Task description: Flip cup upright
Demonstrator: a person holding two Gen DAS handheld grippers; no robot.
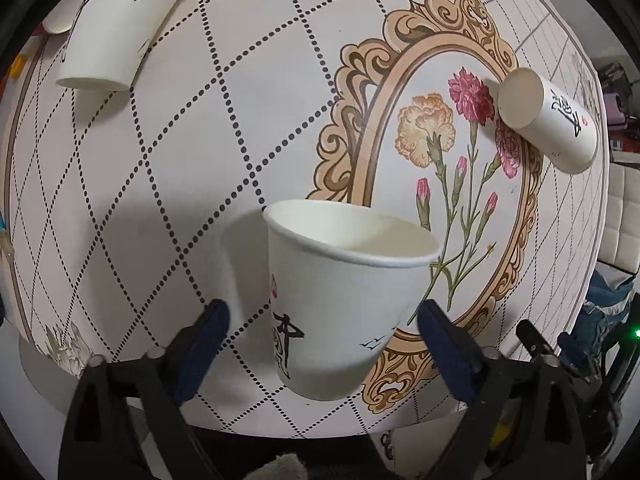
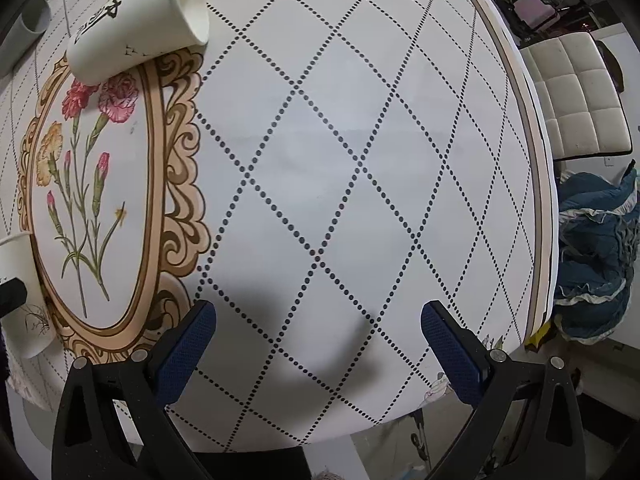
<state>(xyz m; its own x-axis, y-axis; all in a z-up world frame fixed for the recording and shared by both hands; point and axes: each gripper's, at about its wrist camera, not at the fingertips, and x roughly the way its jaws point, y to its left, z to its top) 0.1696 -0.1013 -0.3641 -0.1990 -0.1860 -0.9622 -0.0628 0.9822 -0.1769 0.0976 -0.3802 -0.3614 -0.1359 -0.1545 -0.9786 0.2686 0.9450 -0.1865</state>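
Note:
A white paper cup [image 1: 340,300] with black calligraphy stands upright on the table, mouth up, between the fingers of my left gripper [image 1: 322,324]. The jaws are open and the pads stand apart from the cup's sides. The same cup shows at the left edge of the right wrist view [image 2: 20,300]. A second cup [image 1: 548,120] lies on its side by the red flowers; it also shows in the right wrist view [image 2: 140,20]. A third cup [image 1: 116,28] lies at the far left. My right gripper [image 2: 318,324] is open and empty above the dotted cloth.
The round table [image 2: 360,160] has a white cloth with dotted diamonds and a flower medallion [image 1: 440,184]. Its edge runs close on the right [image 2: 544,200]. Beyond it stand a white padded chair [image 2: 576,96] and blue fabric [image 2: 596,248].

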